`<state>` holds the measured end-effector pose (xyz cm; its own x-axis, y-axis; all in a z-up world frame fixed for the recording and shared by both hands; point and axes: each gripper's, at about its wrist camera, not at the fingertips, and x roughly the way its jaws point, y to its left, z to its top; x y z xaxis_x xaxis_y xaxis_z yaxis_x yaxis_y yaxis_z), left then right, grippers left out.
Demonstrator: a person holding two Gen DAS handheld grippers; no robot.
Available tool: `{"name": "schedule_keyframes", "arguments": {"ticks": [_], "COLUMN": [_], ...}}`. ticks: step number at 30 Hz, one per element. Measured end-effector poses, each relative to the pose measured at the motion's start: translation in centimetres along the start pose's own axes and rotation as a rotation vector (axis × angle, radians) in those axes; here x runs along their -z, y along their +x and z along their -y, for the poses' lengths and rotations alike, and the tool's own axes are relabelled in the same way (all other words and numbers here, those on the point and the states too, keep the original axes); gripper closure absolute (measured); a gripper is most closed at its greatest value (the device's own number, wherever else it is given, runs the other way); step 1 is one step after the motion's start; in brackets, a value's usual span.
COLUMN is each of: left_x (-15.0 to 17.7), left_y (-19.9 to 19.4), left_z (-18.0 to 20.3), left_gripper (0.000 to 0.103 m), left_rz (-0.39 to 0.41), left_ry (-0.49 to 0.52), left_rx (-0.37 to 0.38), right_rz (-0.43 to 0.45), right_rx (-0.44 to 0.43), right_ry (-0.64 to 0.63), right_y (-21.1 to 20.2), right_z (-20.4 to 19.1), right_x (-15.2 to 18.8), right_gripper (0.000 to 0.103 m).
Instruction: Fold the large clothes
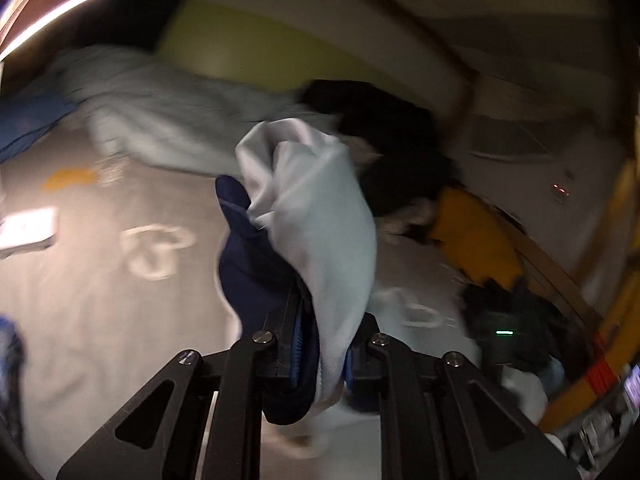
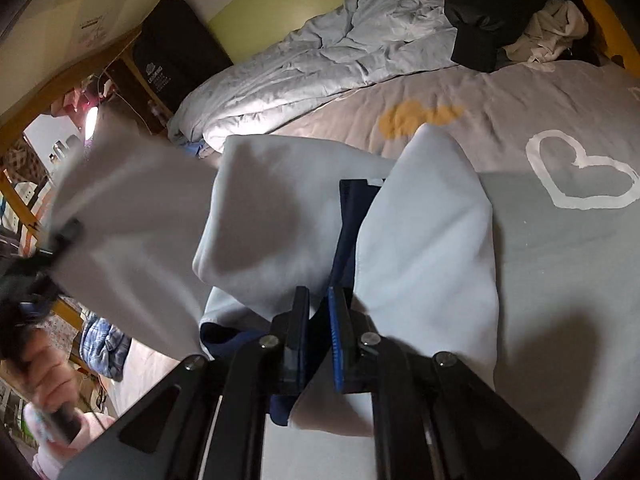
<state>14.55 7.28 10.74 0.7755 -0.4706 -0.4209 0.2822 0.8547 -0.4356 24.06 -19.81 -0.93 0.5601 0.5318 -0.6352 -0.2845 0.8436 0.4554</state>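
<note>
A pale grey-white garment [image 2: 424,240] with navy trim [image 2: 352,216] hangs lifted over a bed, pinched at two places by hand-held claws. In the right wrist view, the right claw [image 2: 320,336] has its jaws nearly together, a fold of the pale cloth and a strip of the navy part clamped between them; the cloth spreads away from the jaws in two lobes above the grey bedsheet [image 2: 560,280]. To the left in the same view the garment stretches out, blurred, toward the left claw [image 2: 60,236], whose handle is gripped by the person's hand [image 2: 48,384]; that claw's jaws are too smeared there to read. The left wrist view is sharper on this point: the left claw [image 1: 320,344] is closed down on a bunched wad of the garment [image 1: 320,216], navy trim [image 1: 248,272] on one side and pale cloth on the other, filling the gap between the jaws. The sheet beneath carries a white heart outline [image 2: 580,172] and an orange mark [image 2: 416,116]. Beyond lies a rumpled light blue duvet [image 2: 320,64], and at the head of the bed a heap of black clothing [image 2: 480,12] with a cream item [image 2: 552,36] beside it. A yellow-green wall [image 2: 256,12] backs the bed, and a dark rectangular pad [image 2: 176,52] leans against it near the wooden bed frame [image 2: 60,92].
</note>
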Motion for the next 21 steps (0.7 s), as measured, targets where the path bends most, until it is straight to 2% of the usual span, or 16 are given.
{"name": "schedule_keyframes", "arguments": {"ticks": [3,5,6,9,11,12,14,15,17,21], "left_x": [0.4,1.6,2.1,3.7,4.9,5.6,7.3,8.0,9.2,8.7], "left_y": [4.0,6.9,8.1,11.1,13.2,13.9,14.9,15.3,15.6,16.3], "left_z": [4.5,6.9,7.5,8.0,8.8,9.1,10.5,11.4,12.5,11.8], "left_gripper": [0.089,0.089,0.090,0.090,0.090,0.090,0.090,0.090,0.089,0.088], "left_rz": [-0.096,-0.142,-0.152,-0.201,-0.258,-0.281,-0.310,-0.309,-0.285,-0.263], "left_ry": [-0.009,0.019,0.020,-0.034,-0.011,-0.003,0.066,0.123,0.176,0.139], "left_rx": [0.108,0.104,0.099,0.143,0.170,0.175,0.157,0.135,0.095,0.087], "right_rz": [-0.009,0.002,0.036,0.188,0.275,0.288,0.296,0.296,0.281,0.243], "right_rx": [-0.017,0.018,0.045,0.191,0.297,0.345,0.355,0.348,0.338,0.326], "right_ry": [0.021,0.072,0.097,0.080,0.056,0.070,0.115,0.141,0.195,0.197], "right_y": [-0.2,-1.6,-3.2,-9.6,-13.4,-14.8,-16.3,-16.6,-16.6,-16.0], "right_z": [0.4,0.9,0.9,1.2,2.0,2.9,4.7,5.5,7.0,6.9], "right_x": [-0.1,-0.8,-1.2,-3.1,-4.2,-4.6,-4.8,-4.8,-4.8,-4.6], "right_gripper": [0.095,0.097,0.095,0.093,0.093,0.092,0.092,0.092,0.091,0.089]}}
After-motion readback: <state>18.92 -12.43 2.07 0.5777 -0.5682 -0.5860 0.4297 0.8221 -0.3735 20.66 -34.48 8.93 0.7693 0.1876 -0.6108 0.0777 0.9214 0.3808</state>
